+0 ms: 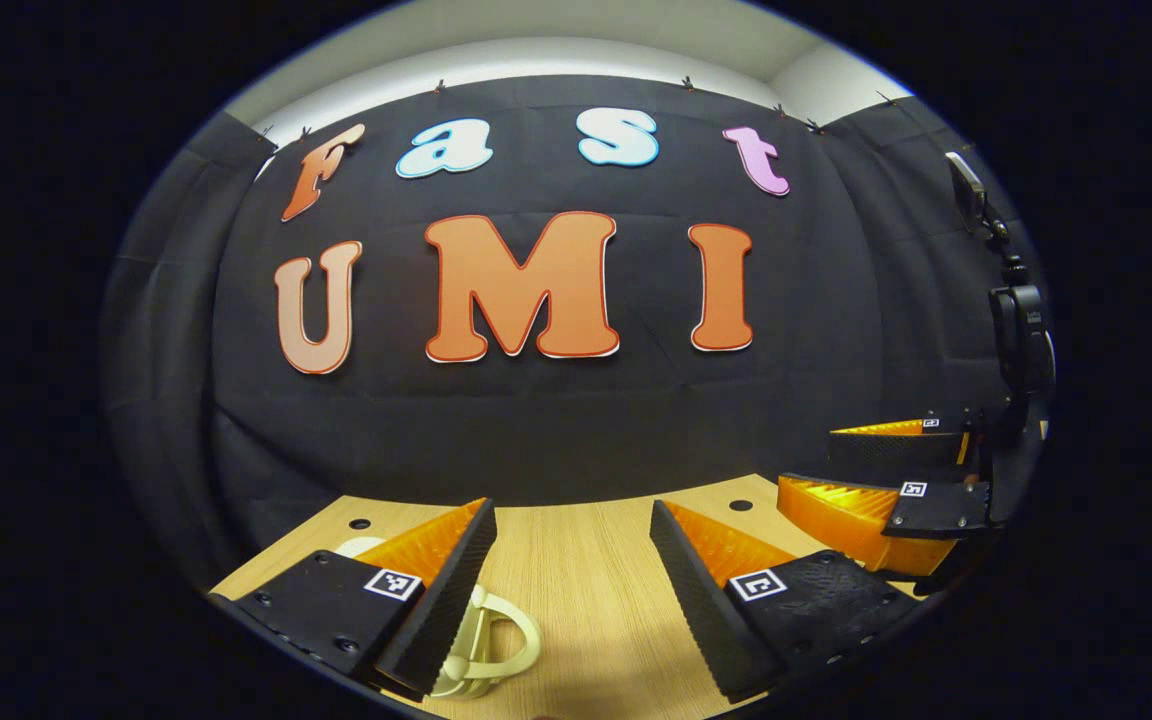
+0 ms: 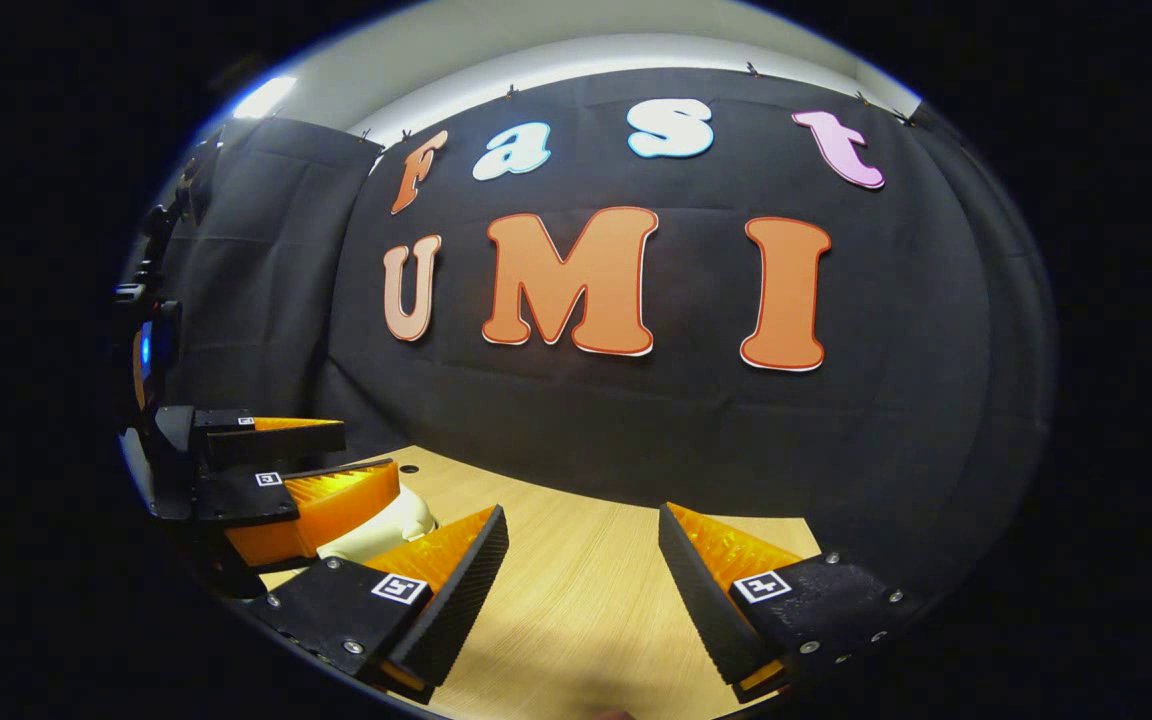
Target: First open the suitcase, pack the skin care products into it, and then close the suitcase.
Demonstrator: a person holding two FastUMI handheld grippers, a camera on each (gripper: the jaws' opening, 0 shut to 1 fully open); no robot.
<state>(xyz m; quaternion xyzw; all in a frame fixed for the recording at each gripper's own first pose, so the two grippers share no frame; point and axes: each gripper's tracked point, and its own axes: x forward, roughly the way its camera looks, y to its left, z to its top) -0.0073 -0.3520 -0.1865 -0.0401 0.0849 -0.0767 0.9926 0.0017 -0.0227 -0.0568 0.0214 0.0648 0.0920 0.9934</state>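
Wood tabletop [image 1: 576, 590] runs from the near edge back to the black cloth wall [image 1: 556, 430], and the stretch straight ahead of both grippers lies bare, with two small dark holes near the far corners in the left gripper view.

In that view the left gripper [image 1: 573, 585] stands with its jaws wide apart and nothing between them. A cream-coloured thing with a looped handle [image 1: 496, 645] lies on the table at the near left, partly hidden under the left finger and just inside it; whether it is the suitcase's handle or something else cannot be told. A pale rounded edge shows just beyond that same finger, farther left.

The right gripper [image 1: 871, 485] appears at the right of the left gripper view, side-on, well apart from the left one, its two fingers stacked one above the other with a gap between. A dark stand with a small device on top [image 1: 971, 190] rises behind it at the far right.

In the right gripper view the right gripper [image 2: 581, 590] is likewise spread wide and holds nothing, with open table ahead up to the cloth. At its left the left gripper [image 2: 336, 465] shows side-on, open, over a cream rounded object [image 2: 391, 525] that sits on the table just beside and partly behind the right gripper's left finger. How much of that object continues below cannot be seen. White wall shows above the cloth in both views.
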